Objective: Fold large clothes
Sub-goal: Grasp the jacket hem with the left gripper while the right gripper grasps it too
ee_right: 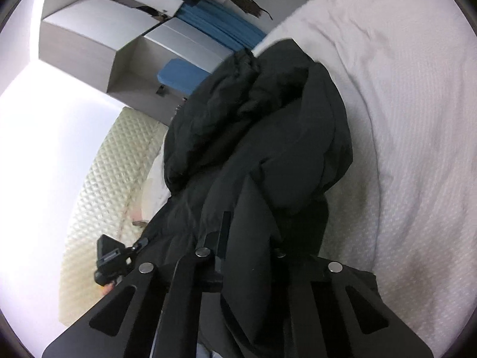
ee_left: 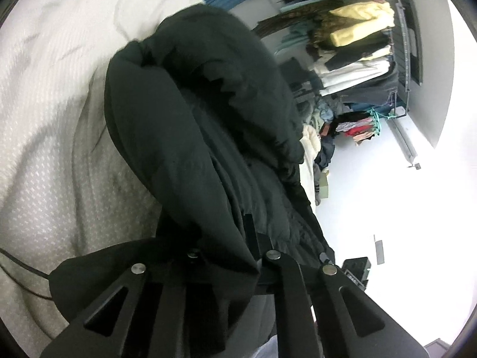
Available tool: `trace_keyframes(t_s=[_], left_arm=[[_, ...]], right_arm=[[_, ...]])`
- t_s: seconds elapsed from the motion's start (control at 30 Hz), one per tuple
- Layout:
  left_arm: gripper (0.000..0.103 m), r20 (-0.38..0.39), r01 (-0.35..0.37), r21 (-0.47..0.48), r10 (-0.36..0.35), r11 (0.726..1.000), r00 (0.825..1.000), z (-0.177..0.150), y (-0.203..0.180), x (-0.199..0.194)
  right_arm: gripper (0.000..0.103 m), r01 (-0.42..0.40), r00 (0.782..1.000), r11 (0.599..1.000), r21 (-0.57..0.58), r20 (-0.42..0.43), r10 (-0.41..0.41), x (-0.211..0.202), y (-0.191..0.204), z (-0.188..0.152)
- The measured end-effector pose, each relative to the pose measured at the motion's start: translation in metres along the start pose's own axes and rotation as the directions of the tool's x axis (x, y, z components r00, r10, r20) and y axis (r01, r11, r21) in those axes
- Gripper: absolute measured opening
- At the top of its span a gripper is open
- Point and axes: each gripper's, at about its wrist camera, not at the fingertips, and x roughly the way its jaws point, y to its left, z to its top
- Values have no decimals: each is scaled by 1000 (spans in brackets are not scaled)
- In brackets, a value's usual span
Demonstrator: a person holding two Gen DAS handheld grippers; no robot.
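Note:
A large black padded jacket (ee_left: 202,113) hangs bunched in front of the left wrist camera, over a white textured bedsheet (ee_left: 53,89). My left gripper (ee_left: 235,238) is shut on a fold of the jacket; the cloth hides its fingertips. In the right wrist view the same jacket (ee_right: 262,137) hangs in thick folds beside the bedsheet (ee_right: 402,104). My right gripper (ee_right: 238,238) is shut on the jacket, with its fingertips buried in the cloth.
A rack of hanging and stacked clothes (ee_left: 357,44) stands beyond the bed. A blue mat (ee_right: 220,26) and grey cabinets (ee_right: 98,29) lie past the bed edge. A quilted cream mattress side (ee_right: 104,179) and white floor (ee_left: 387,208) show beside it.

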Motion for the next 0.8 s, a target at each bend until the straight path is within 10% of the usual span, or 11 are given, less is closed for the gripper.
trace_keyframes(t_s=[0.37,0.8], left_arm=[[3,83,120,19,-121,993,989,-23,-23,-72],[3,63,38,163,-49,986,997,-67,-74,-190]], right_arm=[[4,-114,986,985,-127,109,128,-78,47,-2],[4,-167,968,963,-213,152,202,-177,96,-40]])
